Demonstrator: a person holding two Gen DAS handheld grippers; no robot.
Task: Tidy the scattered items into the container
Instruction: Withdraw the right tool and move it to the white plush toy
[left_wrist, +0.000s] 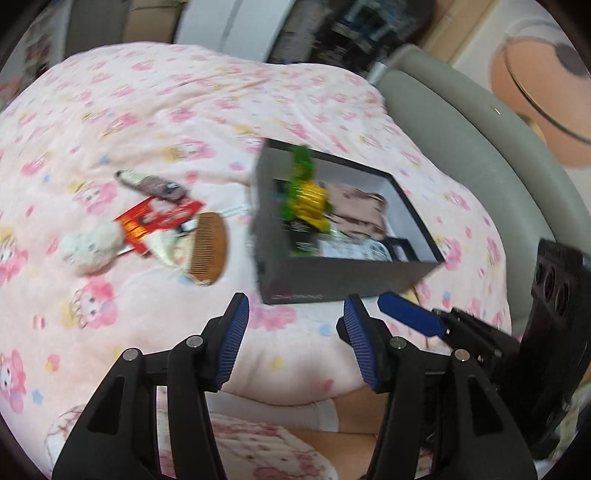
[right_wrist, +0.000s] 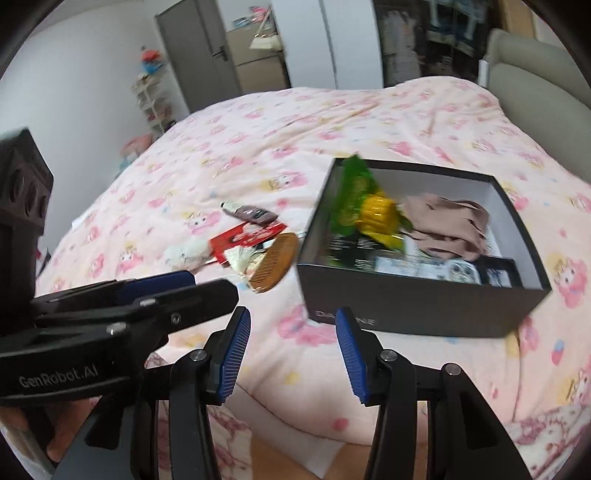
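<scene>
A dark grey box sits open on the pink bedspread. Inside it are a green and yellow packet, blurred and sticking up at the left wall, a beige cloth and other small items. Left of the box lie a wooden comb, a red packet, a white plush toy and a brown pouch. My left gripper is open and holds nothing, just short of the box's near left corner. My right gripper is open too, with nothing in it, before the box's front wall.
The pink patterned bedspread covers the whole bed. A grey padded headboard runs along the right. A person's legs show under both grippers. Shelves and a door stand beyond the bed's far side.
</scene>
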